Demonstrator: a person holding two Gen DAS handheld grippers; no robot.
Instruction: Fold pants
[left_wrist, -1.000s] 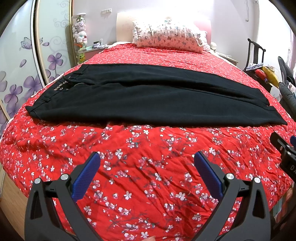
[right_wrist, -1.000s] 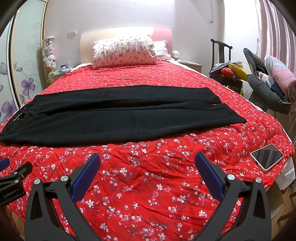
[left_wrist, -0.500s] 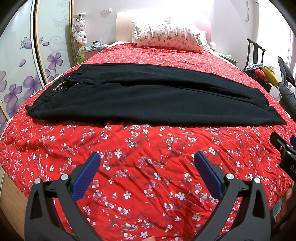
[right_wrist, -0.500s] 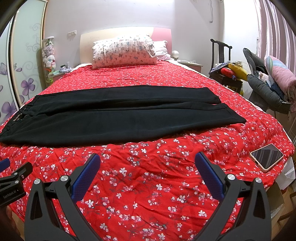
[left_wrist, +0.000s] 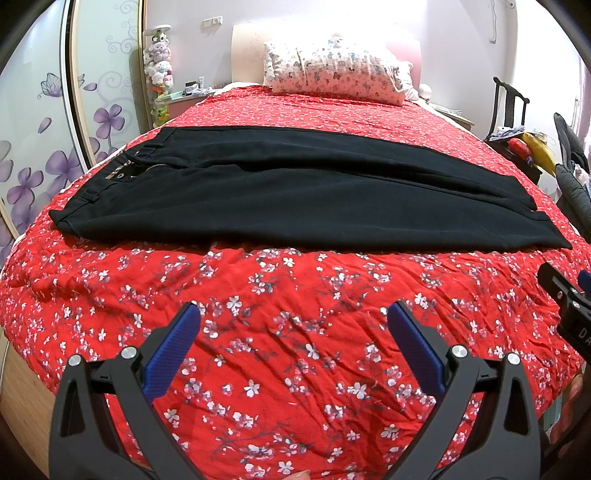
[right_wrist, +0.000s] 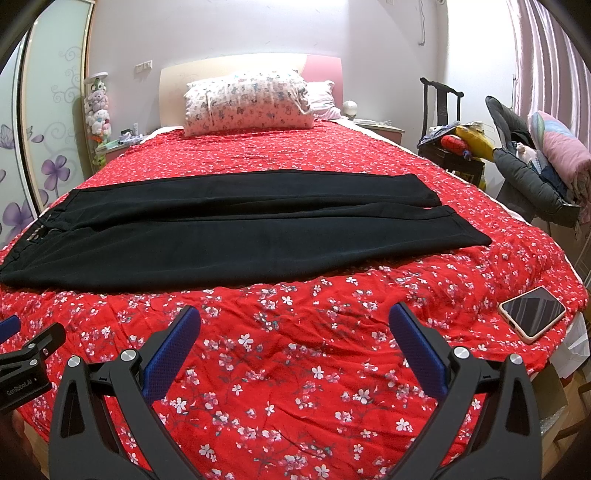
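Pants (left_wrist: 295, 199) across red bedspread (left_wrist: 295, 332) (floral)

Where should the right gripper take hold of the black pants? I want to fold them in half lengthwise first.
Grip the near leg's hem corner of the black pants, coming in low from the foot of the bed. They lie flat, legs side by side, cuffs pointing right, and that corner is the closest free edge. The right gripper has its jaws wide open, short of the cloth.

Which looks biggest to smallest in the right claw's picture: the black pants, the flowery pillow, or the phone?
1. Black fabric pants, spread across the red flowered bedspread.
2. Floral white pillow, though it is farther away, so it looks smaller than it is.
3. Pink-cased rectangular phone.
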